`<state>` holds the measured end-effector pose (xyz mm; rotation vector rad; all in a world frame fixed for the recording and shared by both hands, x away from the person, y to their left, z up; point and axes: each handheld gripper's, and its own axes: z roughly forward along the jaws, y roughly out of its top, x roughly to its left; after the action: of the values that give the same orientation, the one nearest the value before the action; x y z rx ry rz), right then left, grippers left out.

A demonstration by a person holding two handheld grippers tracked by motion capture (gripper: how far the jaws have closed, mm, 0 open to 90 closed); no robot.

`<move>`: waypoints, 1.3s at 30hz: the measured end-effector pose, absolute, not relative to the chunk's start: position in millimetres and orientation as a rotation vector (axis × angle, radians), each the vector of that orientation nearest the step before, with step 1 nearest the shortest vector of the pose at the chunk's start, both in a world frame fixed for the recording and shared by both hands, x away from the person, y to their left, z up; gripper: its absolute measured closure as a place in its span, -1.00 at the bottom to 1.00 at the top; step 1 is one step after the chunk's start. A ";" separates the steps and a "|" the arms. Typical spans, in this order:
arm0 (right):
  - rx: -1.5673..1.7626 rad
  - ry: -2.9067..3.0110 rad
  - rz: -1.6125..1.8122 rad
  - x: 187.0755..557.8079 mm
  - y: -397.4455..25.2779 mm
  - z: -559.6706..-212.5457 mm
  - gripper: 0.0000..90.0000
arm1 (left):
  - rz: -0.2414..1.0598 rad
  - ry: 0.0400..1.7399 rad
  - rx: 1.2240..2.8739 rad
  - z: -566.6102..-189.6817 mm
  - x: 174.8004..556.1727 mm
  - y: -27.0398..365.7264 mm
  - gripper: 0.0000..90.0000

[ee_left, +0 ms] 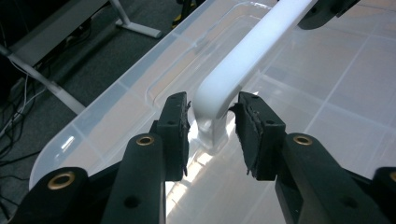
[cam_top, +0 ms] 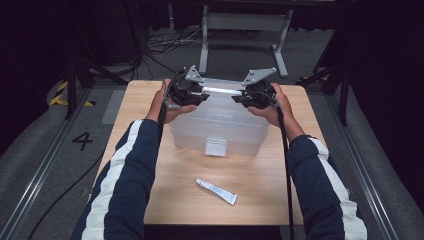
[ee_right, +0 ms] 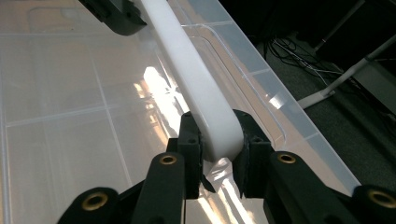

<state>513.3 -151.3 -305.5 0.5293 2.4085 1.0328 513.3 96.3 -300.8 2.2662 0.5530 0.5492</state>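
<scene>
High view hides jaws; right hand-held gripper [ee_right: 217, 154] clamps handle [ee_right: 196, 84], left hand-held gripper [ee_left: 212, 135] straddles it loosely.

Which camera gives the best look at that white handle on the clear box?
The right gripper view: the white handle runs long and close there, the right claw shut on it. The left gripper view shows one end; the high view shows a small bar.

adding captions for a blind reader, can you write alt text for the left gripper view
The left gripper has its two black jaws open around one end of a white handle on a clear plastic lid, with a gap on each side. The right gripper is at the handle's far end; grey floor and a metal stand leg lie beyond the lid.
</scene>
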 end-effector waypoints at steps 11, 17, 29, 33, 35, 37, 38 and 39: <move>0.519 2.417 1.037 511.9 -150.9 -305.5 0.68 | 0.543 0.526 2.274 -300.9 511.0 101.2 0.64; 0.496 2.427 1.031 509.3 -148.1 -304.9 0.67 | 0.526 0.514 2.273 -300.6 502.4 106.2 0.66; 0.472 2.447 1.020 498.6 -149.1 -303.4 0.66 | 0.517 0.468 2.296 -298.3 486.9 106.6 0.67; 0.476 2.450 1.008 494.2 -149.8 -302.7 0.67 | 0.512 0.464 2.294 -298.8 486.1 105.9 0.67; 0.478 2.454 1.003 492.4 -150.1 -302.5 0.67 | 0.511 0.461 2.290 -299.4 485.7 105.2 0.67; 0.475 2.462 1.009 491.6 -151.5 -302.2 0.67 | 0.510 0.461 2.290 -299.2 485.0 104.8 0.67; 0.475 2.461 1.011 491.2 -151.7 -302.2 0.67 | 0.511 0.459 2.294 -299.0 484.6 104.7 0.67; 0.475 2.459 1.007 490.7 -151.5 -302.3 0.67 | 0.510 0.455 2.295 -298.8 484.5 104.9 0.67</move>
<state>490.7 -151.5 -302.3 0.4747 2.4587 1.0067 484.5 104.9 -298.8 2.2955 0.4550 0.5101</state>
